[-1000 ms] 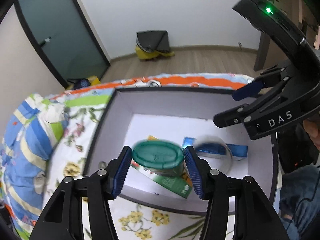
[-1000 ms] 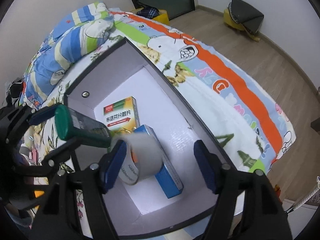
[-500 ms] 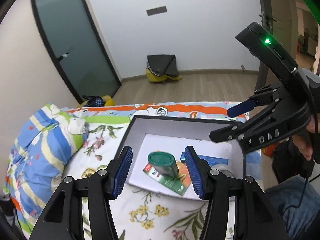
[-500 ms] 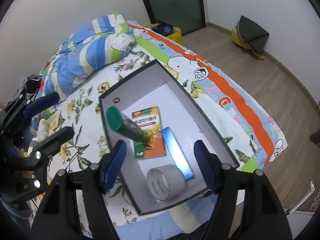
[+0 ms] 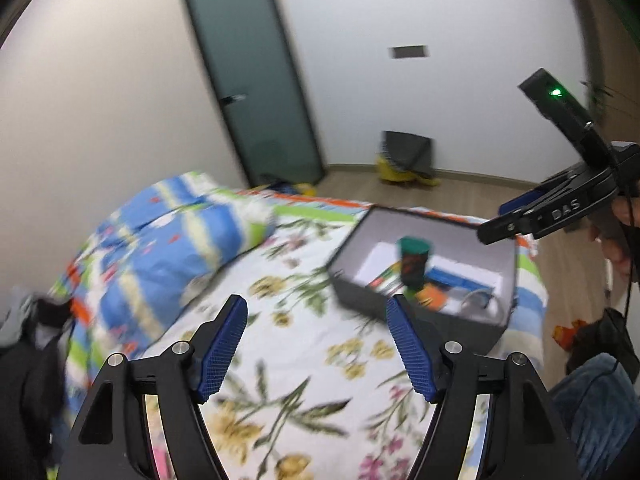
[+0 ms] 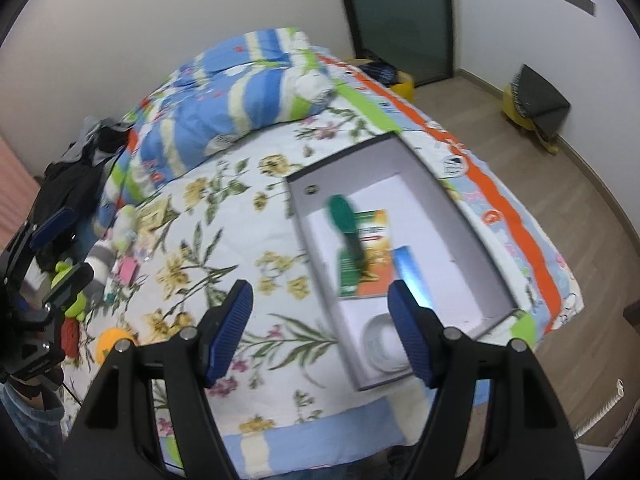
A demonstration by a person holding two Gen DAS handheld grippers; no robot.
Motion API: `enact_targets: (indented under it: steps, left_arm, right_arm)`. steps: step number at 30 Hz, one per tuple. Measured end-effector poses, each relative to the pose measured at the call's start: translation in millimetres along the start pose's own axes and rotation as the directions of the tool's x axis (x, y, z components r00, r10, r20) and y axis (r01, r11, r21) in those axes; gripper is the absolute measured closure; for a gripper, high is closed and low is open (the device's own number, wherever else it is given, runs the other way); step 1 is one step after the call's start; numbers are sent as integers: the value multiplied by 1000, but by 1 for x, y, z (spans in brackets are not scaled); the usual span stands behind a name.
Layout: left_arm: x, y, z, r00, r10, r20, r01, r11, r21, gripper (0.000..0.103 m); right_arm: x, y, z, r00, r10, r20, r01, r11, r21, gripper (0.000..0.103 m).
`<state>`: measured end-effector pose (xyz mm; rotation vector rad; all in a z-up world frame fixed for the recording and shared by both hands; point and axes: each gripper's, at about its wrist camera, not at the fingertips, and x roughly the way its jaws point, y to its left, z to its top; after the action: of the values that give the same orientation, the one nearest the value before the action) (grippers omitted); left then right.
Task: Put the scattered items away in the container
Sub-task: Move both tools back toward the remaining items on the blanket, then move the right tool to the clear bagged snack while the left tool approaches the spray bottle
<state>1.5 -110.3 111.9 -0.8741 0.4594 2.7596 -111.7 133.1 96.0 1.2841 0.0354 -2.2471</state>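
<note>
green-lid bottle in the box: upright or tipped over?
Upright. The bottle stands in the grey box, green lid on top, base on the flat carton. Neither gripper touches it.

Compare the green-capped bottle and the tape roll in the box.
The green-capped bottle is tall, dark and stands upright on the green-and-orange carton; the tape roll is low, pale and ring-shaped. The bottle is mid-box; the roll sits at the near end. Both are inside the grey box, free of either gripper.

A striped quilt [image 6: 240,92] lies bunched on the floral bedsheet [image 6: 208,240], near a frosted glass door [image 5: 248,72].
</note>
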Motion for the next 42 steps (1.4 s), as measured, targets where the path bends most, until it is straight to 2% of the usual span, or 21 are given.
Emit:
enact_targets:
  steps: [3,5,7,9,11,13,17,20,22,24,27,31,34,37,42]
  left_arm:
    - [-18,24,-27,995,96,-24,-97,993,-62,23]
    - [-33,45,-49,980,196,-48,-200,974,-108,19]
    - [-48,63,-69,959,275,-72,-283,949,-142,19]
    - [-69,81,-91,942,326,-78,-335,925,-178,19]
    - [-90,109,-116,910,402,-102,-415,884,-214,19]
    - [-101,134,-135,883,449,-137,-470,848,-246,19]
    - [-114,193,-181,830,505,-237,-558,761,-330,19]
    - [-118,227,-210,809,514,-286,-588,713,-381,19]
    - [-116,241,-221,791,528,-311,-612,694,-378,19]
    - [-113,253,-229,780,536,-324,-626,682,-379,19]
    - [-103,274,-242,779,527,-339,-627,672,-395,19]
    - [-80,293,-263,792,497,-355,-610,676,-414,19]
    - [-56,302,-282,802,469,-369,-595,683,-424,19]
    - [-33,304,-294,817,445,-365,-573,691,-441,19]
    - [17,309,-299,828,431,-358,-556,711,-430,19]
  right_arm:
    - [8,35,-3,999,37,-17,-38,998,-47,33]
    - [14,61,-6,997,70,-28,-72,994,-79,33]
    - [24,91,-9,994,101,-45,-105,988,-113,32]
    - [35,119,-12,991,121,-65,-129,981,-147,32]
    - [48,147,-16,987,138,-87,-152,972,-177,32]
    - [64,179,-21,980,161,-115,-182,961,-207,32]
    - [100,246,-29,965,200,-172,-240,935,-262,32]
    - [125,289,-33,950,229,-214,-285,915,-285,32]
    - [143,317,-33,939,248,-238,-313,902,-297,32]
    - [157,338,-32,927,270,-260,-342,892,-295,32]
    - [180,366,-29,905,312,-290,-391,877,-278,32]
    - [219,390,-22,864,371,-340,-454,866,-210,32]
    - [249,405,-20,841,385,-379,-476,861,-181,32]
    - [278,413,-15,833,385,-397,-475,866,-158,32]
    - [327,402,0,844,361,-396,-432,895,-106,32]
